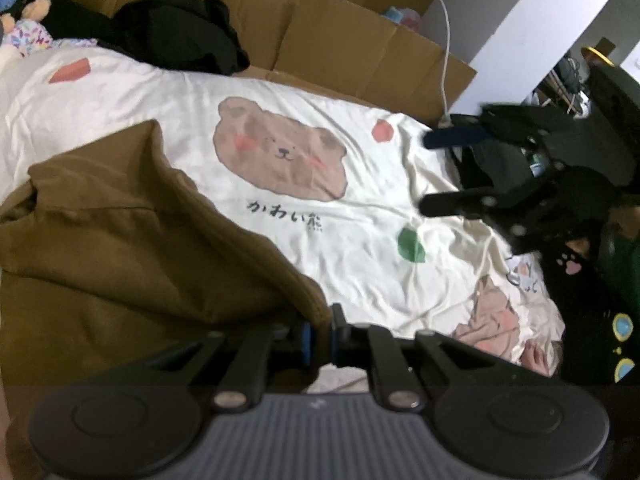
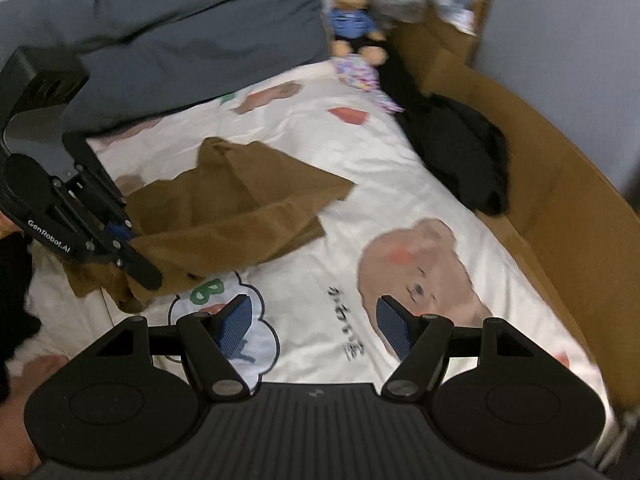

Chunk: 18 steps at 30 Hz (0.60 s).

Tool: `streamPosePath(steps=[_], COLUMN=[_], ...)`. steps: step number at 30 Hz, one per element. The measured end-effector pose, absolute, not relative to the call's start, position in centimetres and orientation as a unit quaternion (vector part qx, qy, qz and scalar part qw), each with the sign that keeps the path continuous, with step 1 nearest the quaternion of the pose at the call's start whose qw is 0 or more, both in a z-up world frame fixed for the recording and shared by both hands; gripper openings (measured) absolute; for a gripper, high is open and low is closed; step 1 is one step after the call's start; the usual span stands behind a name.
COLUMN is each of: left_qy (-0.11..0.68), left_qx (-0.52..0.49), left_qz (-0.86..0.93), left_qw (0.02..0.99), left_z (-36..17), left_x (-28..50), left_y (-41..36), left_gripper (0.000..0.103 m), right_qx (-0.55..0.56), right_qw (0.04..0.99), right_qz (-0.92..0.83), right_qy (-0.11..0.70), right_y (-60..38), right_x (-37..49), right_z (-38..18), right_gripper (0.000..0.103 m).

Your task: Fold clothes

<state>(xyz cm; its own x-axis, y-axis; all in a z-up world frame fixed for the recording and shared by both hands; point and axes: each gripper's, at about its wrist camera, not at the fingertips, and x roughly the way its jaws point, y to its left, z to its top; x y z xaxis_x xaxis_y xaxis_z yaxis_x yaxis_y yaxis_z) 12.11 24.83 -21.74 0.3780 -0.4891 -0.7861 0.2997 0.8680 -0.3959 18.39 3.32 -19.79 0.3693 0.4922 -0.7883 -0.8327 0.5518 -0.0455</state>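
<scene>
Left wrist view: the left claw (image 1: 319,334) is pressed together on an edge of the brown fabric garment (image 1: 120,248), which is crumpled and spreads from the claw toward 9 to 11 o'clock over the white bed sheet printed with brown bear faces (image 1: 360,248). The right claw (image 1: 424,172) appears at 3 o'clock, its two fingers spread apart and holding nothing, above the sheet. A black garment heap (image 1: 180,36) lies at 11 o'clock against the brown cardboard wall (image 1: 340,28) along the far side of the bed. Right wrist view: the right claw (image 2: 314,326), with blue ribbed pads (image 2: 236,326), stands spread wide over the sheet (image 2: 304,264), empty. At 9 o'clock the left claw (image 2: 134,242) pinches the near corner of the brown garment (image 2: 240,204), which lies rumpled from 9 toward 12 o'clock on the sheet. The black heap (image 2: 460,156) lies at 1 o'clock beside the cardboard wall (image 2: 568,208). A plush bear in a blue top (image 2: 354,20) sits at 12 o'clock.
</scene>
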Motion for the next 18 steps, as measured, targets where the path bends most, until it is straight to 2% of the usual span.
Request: streamPosePath(steps=[3, 4, 6, 7, 8, 18], left_qy=[0.505, 0.507, 0.514, 0.516, 0.516, 0.537], left_qx=[-0.101, -0.104, -0.112, -0.112, -0.109, -0.064], left_qz=[-0.236, -0.232, -0.22, -0.217, -0.216, -0.185], left_qw=[0.824, 0.824, 0.822, 0.821, 0.821, 0.821], left_z=[-22.2, -22.3, -22.6, -22.6, -22.5, -22.0], left_x=[13.0, 13.4, 14.3, 14.6, 14.8, 15.7], left_y=[25.2, 25.4, 25.9, 26.1, 26.3, 31.2], left_gripper=[0.016, 0.022, 0.037, 0.049, 0.057, 0.058], right_qx=[-0.245, -0.251, -0.264, -0.27, -0.276, -0.287], right_qw=[0.788, 0.786, 0.78, 0.777, 0.774, 0.726], right_qz=[0.43, 0.435, 0.444, 0.449, 0.454, 0.515], right_qy=[0.365, 0.361, 0.353, 0.348, 0.344, 0.354], right_y=[4.6, 5.1, 6.0, 6.4, 6.9, 9.2], right_x=[19.5, 19.8, 20.5, 20.9, 21.2, 21.5], right_z=[-20.9, -21.3, -22.0, -22.4, -22.7, -26.3], right_gripper=[0.074, 0.074, 0.074, 0.074, 0.074, 0.074])
